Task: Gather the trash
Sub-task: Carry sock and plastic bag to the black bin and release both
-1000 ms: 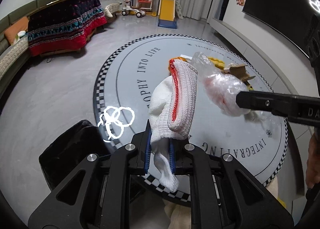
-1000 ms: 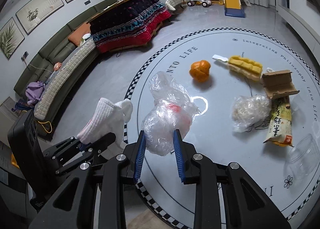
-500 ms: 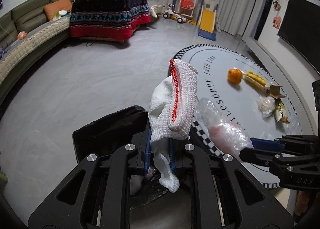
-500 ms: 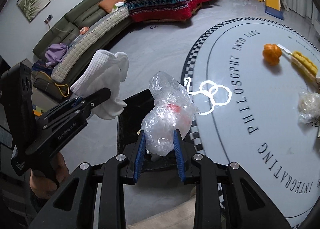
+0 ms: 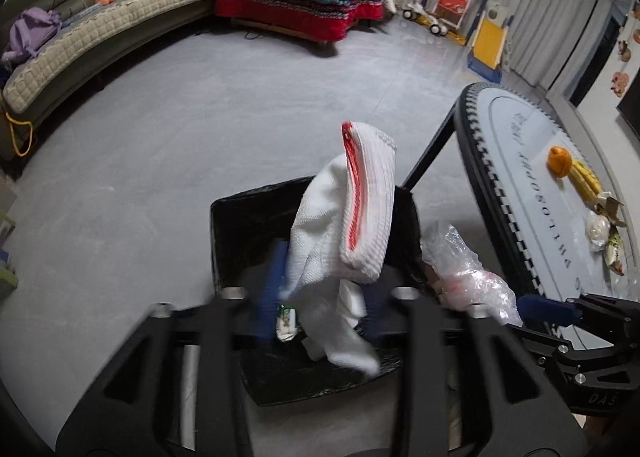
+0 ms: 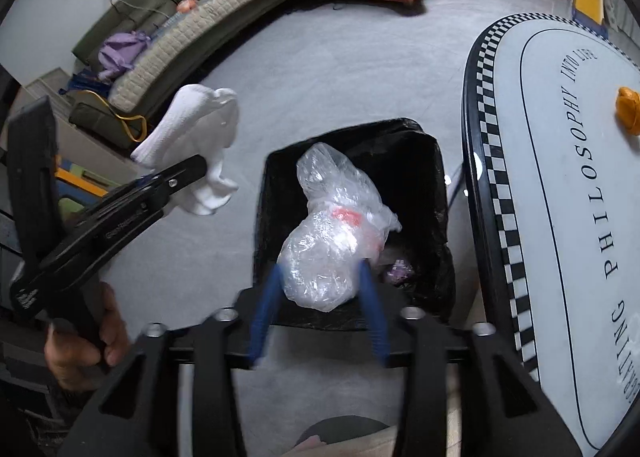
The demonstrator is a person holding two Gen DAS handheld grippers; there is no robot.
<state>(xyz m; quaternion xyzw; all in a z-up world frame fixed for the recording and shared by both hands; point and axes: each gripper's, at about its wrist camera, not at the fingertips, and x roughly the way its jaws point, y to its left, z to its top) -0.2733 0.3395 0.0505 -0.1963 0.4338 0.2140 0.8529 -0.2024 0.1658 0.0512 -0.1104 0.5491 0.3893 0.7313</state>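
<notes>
A black-lined bin [image 5: 240, 225] [image 6: 400, 149] stands on the floor beside the round table [image 5: 500, 185] [image 6: 492, 137]. My left gripper [image 5: 326, 277] hangs over it, jaws opening. A white sock with a red stripe [image 5: 344, 217] droops loose between its blue pads. My right gripper [image 6: 320, 269] is also above the bin, jaws opening, with a crumpled clear plastic bag [image 6: 332, 249] between the pads. From the right wrist view the left gripper [image 6: 196, 169] and the sock [image 6: 192, 137] show at the left. The right gripper [image 5: 532, 305] and the bag [image 5: 468, 277] show at the right of the left wrist view.
On the table lie an orange lump [image 5: 559, 161] [image 6: 628, 109], a yellow piece [image 5: 586, 181], torn cardboard [image 5: 610, 205] and a small clear bag [image 5: 598, 227]. A small packet [image 5: 286, 323] lies in the bin. A hand [image 6: 80, 345] grips the left tool. A sofa [image 5: 100, 45] curves behind.
Both grippers swung from above the table to over the bin and sank. Their jaws, shut on the sock and the bag before, have spread apart.
</notes>
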